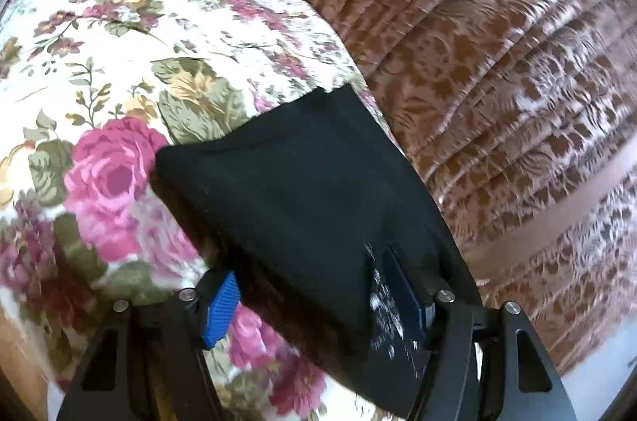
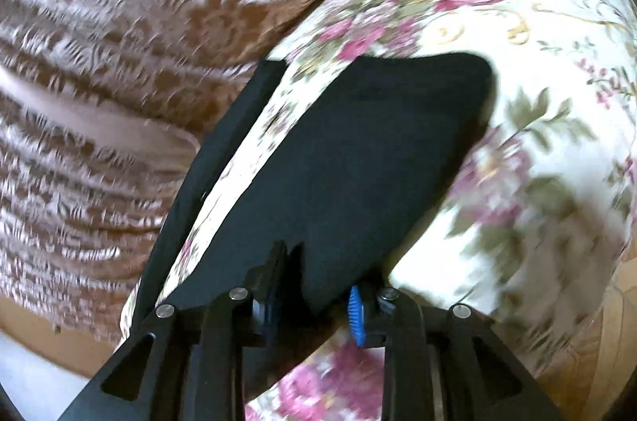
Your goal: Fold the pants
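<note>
The black pants (image 1: 302, 182) lie over a floral bedspread (image 1: 119, 70). In the left wrist view my left gripper (image 1: 314, 297) stands wide, its blue pads (image 1: 221, 313) apart, with the black cloth draped between them and over the right finger. In the right wrist view my right gripper (image 2: 314, 301) has the black pants (image 2: 358, 158) bunched between its fingers, the blue pad (image 2: 355, 313) pressed on the cloth. A second strip of the pants (image 2: 223, 158) runs along the left edge of the bedspread (image 2: 537, 62).
A brown patterned, pleated cover (image 1: 497, 62) borders the floral bedspread and also shows in the right wrist view (image 2: 119, 62). A wooden floor (image 2: 621, 321) shows at the lower right. Both views are motion-blurred.
</note>
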Tool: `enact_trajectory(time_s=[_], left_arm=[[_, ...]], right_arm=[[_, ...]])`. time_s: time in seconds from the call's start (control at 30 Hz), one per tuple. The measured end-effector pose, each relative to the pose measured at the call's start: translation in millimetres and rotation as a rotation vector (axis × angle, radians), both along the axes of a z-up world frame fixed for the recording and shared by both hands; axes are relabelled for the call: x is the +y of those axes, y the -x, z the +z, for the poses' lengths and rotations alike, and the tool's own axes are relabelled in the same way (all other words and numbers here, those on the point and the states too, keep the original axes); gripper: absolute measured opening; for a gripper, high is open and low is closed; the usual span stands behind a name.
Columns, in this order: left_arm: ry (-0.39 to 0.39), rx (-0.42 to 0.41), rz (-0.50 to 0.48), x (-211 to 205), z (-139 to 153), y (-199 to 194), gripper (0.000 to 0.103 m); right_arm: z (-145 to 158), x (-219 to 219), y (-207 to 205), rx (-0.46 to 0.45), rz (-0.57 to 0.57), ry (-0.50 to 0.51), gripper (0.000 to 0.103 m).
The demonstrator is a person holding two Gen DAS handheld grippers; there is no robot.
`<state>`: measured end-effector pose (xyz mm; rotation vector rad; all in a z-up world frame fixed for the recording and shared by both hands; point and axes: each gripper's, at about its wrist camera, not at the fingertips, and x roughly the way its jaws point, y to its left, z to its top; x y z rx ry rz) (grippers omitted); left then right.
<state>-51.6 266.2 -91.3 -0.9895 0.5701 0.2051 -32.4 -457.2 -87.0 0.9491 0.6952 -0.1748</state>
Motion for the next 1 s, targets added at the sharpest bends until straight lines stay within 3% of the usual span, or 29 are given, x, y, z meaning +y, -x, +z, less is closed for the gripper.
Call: enact_trajectory(time_s=[0.07,0.13,0.2,0.23,0.3,0.5,0.63,0.73,0.83,0.87,1.0], left_arm=[[-0.046,0.0,-0.017,-0.1,2.3,-7.2,0.065],[-0.094,0.03,-0.02,-1.9,1.5,-13.3,0.05],[-0.099,0.067,-0.041,-1.9,-3.1,-19.9,0.016],[-0.09,0.067,-0.044,-1.0,-4.5,-20.4,0.016],[-0.116,0.059,-0.025,-1.3,2.6,-15.9,0.007],[-0.176,-0.007,-0.018,-7.5,45.1,1.6,0.006],[-0.202,0.005,-0.023,-14.1,57.2,16.3,0.006],[-0.216,0.058,-0.033,-12.0,45.3,16.9,0.006],[-0.222,0.153,-0.042,-12.8,18.6,11.0,0.008],[-0.224,0.188,-0.037,-14.0,10.2,10.9,0.014],[-0.257,0.189,-0.024,-13.1,7.0,14.8,0.021]], right_arm=[[0.1,-3.5,-4.0,0.011,0.003,0.015,0.026],[1.6,-1.4,-9.1,0.027,0.012,0.06,0.024],[4.6,4.6,-14.8,0.038,0.018,0.119,0.018],[5.5,7.0,-17.5,0.049,0.022,0.148,0.011],[7.8,9.2,-21.2,0.063,0.023,0.177,0.009],[34.5,7.5,-14.3,-0.004,-0.004,0.212,0.008],[53.6,6.9,-5.0,-0.039,-0.027,0.231,0.008],[52.1,4.1,-2.7,-0.028,-0.027,0.243,0.008],[31.6,2.5,-4.8,0.052,-0.031,0.243,0.008],[22.9,1.4,-5.6,0.083,-0.035,0.235,0.01],[11.0,-4.0,-2.7,0.104,-0.036,0.246,0.016]])
